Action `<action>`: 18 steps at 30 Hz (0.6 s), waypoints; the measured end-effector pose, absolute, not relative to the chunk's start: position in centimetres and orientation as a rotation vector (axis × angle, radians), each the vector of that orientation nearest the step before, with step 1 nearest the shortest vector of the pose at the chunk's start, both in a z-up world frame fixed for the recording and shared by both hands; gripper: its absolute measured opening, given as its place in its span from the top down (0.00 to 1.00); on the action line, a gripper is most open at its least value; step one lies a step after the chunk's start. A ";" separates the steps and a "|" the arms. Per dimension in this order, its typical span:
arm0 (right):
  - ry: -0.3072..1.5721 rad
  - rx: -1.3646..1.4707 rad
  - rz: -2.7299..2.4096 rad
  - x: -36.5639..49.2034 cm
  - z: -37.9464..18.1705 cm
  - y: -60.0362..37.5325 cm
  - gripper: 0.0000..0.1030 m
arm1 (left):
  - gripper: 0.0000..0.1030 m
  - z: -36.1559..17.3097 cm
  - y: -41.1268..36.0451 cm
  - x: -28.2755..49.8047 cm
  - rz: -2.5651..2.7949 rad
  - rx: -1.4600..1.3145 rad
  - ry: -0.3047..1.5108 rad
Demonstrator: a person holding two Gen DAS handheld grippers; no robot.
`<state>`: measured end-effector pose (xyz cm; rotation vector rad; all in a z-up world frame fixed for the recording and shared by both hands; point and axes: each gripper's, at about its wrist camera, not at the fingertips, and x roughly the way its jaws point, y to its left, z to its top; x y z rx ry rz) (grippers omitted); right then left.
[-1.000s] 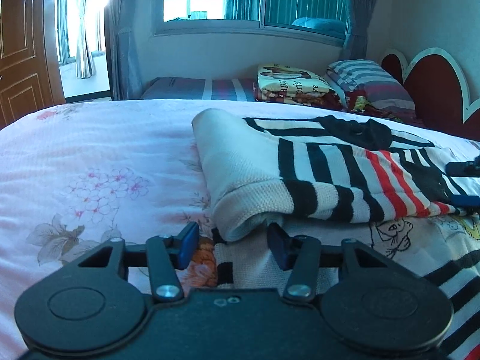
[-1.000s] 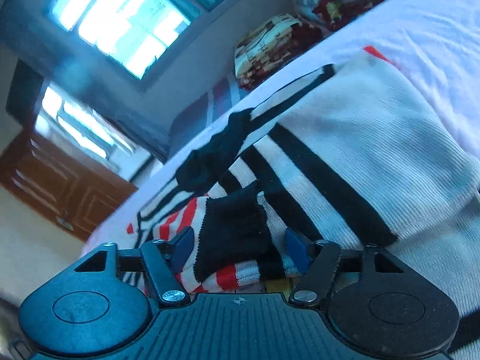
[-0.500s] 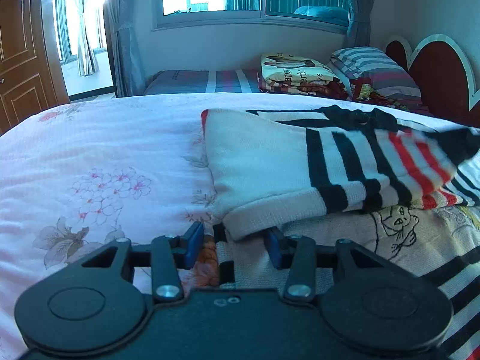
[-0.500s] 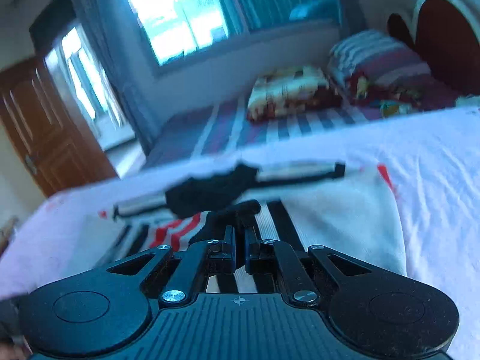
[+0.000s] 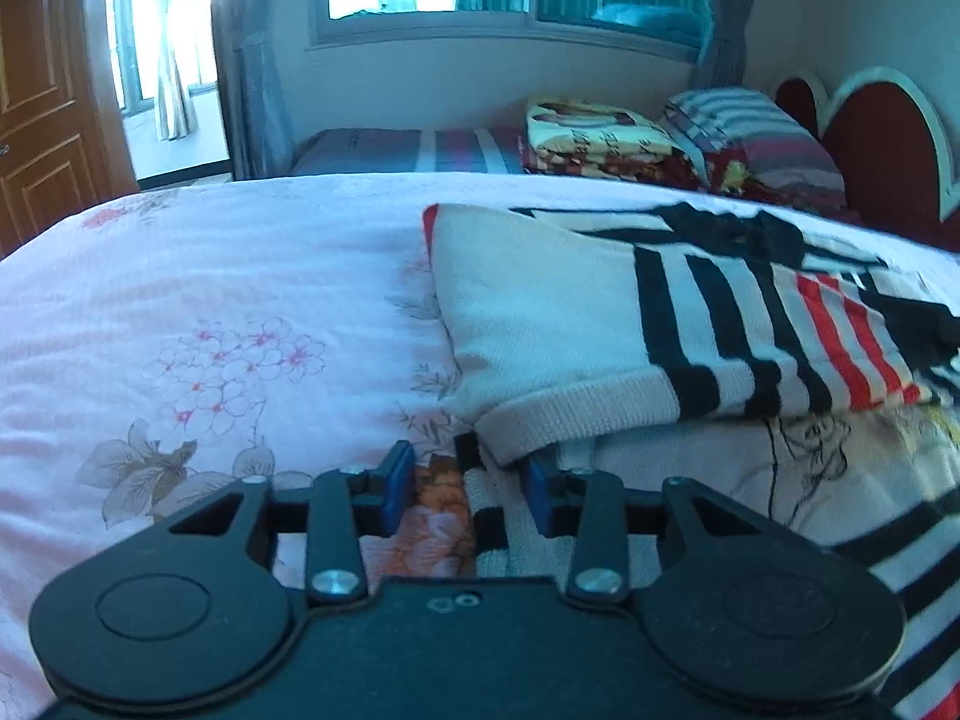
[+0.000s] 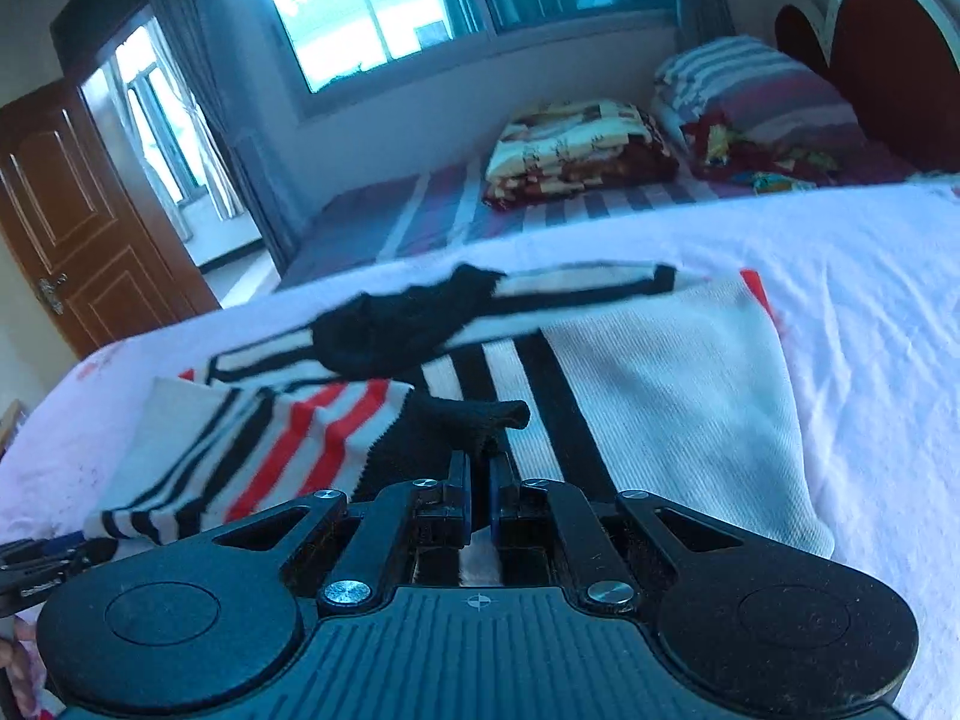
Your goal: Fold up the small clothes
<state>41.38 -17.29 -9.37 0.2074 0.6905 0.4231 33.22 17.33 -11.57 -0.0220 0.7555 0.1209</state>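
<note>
Since a second ago the right gripper [image 6: 478, 516] has closed from wide open onto the black cuff [image 6: 462, 420] of the sweater's [image 6: 660, 408] sleeve, rolled level and lifted a little, while the left gripper [image 5: 467, 489] has barely shifted and its jaws have narrowed slightly. In the left wrist view the sweater fills the right half of the frame on the pink floral bedspread [image 5: 198, 300], its sleeve folded across the body with black and red stripes running to the right edge; the ribbed hem [image 5: 576, 408] ends just above the jaws, which stand part open at lower centre with the sweater's edge lying between the blue pads [image 5: 399, 483], and they do not look to press on it. In the right wrist view the jaws at lower centre are clamped on the cuff, which sticks up above the fingertips; the striped sleeve trails to the lower left, the white body spreads to the right, and a black collar lies across the middle. Folded blankets [image 6: 576, 144] and a red headboard [image 6: 888, 48] sit at the upper right. The step in hand seems to be folding the sleeve across the body. Next the cuff needs carrying over and laying flat before release, with the left gripper steadying the hem so that the body does not drag.
</note>
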 end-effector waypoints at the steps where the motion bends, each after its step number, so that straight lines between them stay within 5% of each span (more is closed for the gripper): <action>1: 0.707 0.198 0.420 41.6 -9.8 -17.2 0.95 | 0.49 -11.5 17.1 33.0 0.111 0.013 0.765; 3: 0.739 0.189 0.415 41.8 -10.5 -17.3 0.95 | 0.34 -10.7 16.7 31.9 0.111 0.083 0.759; 9: 0.613 0.173 0.440 39.9 -8.2 -16.8 0.95 | 0.34 -6.4 15.9 31.4 0.025 -0.032 0.588; 18: 0.702 0.041 0.391 42.0 -11.5 -14.7 0.96 | 0.37 -12.1 13.4 36.0 -0.025 0.001 0.723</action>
